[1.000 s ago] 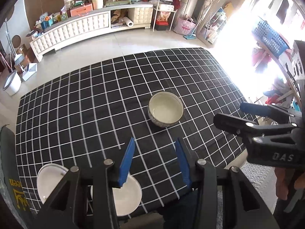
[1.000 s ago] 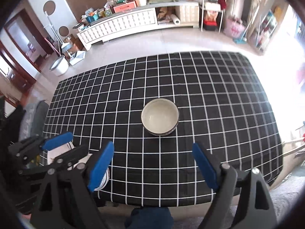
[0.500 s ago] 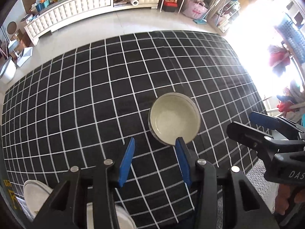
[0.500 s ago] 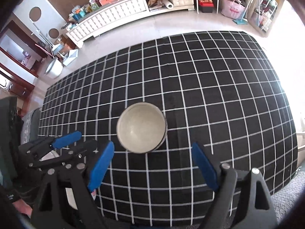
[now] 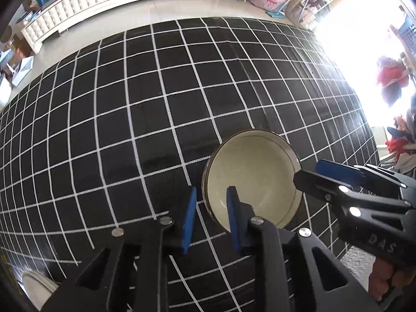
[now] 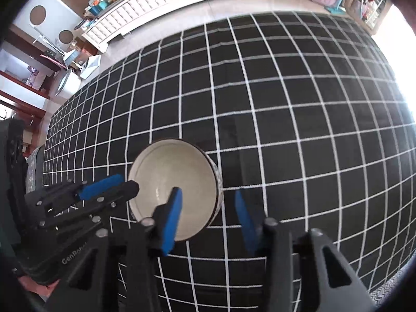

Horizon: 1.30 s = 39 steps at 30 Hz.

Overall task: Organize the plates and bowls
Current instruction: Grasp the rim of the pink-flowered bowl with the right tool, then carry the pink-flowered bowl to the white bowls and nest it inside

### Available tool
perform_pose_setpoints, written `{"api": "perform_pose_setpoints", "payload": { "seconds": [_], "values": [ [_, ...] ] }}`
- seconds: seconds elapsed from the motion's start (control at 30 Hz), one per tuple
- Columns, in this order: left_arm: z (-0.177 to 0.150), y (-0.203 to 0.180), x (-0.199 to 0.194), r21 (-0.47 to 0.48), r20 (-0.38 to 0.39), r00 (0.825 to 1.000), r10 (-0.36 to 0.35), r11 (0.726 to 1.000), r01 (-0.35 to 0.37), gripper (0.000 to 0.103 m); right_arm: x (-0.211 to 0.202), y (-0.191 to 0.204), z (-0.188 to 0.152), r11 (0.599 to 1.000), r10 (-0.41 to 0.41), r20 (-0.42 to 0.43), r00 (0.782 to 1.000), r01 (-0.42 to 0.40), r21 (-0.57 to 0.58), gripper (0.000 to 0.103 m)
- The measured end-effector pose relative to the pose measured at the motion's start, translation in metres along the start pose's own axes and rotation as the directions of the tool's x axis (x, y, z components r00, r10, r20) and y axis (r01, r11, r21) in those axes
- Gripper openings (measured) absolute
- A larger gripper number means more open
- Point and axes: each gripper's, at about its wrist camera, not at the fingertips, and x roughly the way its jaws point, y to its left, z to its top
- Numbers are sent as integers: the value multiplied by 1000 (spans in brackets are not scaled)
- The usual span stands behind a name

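Both claws point steeply down, side by side. The left claw (image 5: 211, 217) is closing, its blue pads a narrow gap apart; the right claw (image 6: 208, 217) is closing too, wider.

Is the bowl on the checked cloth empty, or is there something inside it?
Empty. The bowl stands upright on the checked cloth, and both wrist views show its bare pale inside down to the bottom, with no food or liquid.

Raised letters "DAS" stand on the black body of the right tongs (image 5: 335, 179), seen from the left wrist. White lettering "GenRob", its end hidden, stands on the left tongs (image 6: 111, 186), seen from the right wrist.
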Motion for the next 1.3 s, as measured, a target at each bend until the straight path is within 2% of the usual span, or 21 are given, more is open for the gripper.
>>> {"api": "perform_pose_setpoints", "payload": {
  "seconds": [0.07, 0.2, 0.3, 0.4, 0.6, 0.87, 1.1, 1.3],
  "values": [
    [1, 0, 6, 6, -3, 1000, -6, 1000, 6, 18, 6, -2, -1, 1000, -2, -14, 1000, 2, 0, 39],
    [1, 0, 12, 13, -3, 1000, 1, 1000, -1, 12, 10, -3, -3, 1000, 6, -23, 1000, -6, -4, 19],
    [0, 4, 15, 5, 0, 1000, -6, 1000, 6, 7, 9, -5, -6, 1000, -17, -15, 1000, 17, -14, 13],
    [0, 13, 20, -4, -8, 1000, -18, 1000, 18, 7, 10, -7, -10, 1000, -25, -27, 999, 25, -2, 12],
    [0, 18, 24, 23, 2, 1000, 2, 1000, -2, 7, 9, -10, -17, 998, -58, -5, 998, 58, -17, 12],
    [-7, -3, 25, 60, 0, 1000, 26, 998, -26, 7, 0, -10, -27, 997, -61, 15, 998, 61, 37, 10],
    [-15, -7, 12, 41, 17, 1000, 22, 999, -22, 6, -3, 3, -28, 998, -36, 10, 999, 36, 59, 10],
    [-26, -2, -16, 30, 44, 999, 20, 999, -21, 6, -24, 21, -35, 999, -14, 28, 1000, 13, 51, 10]
  ]
}}
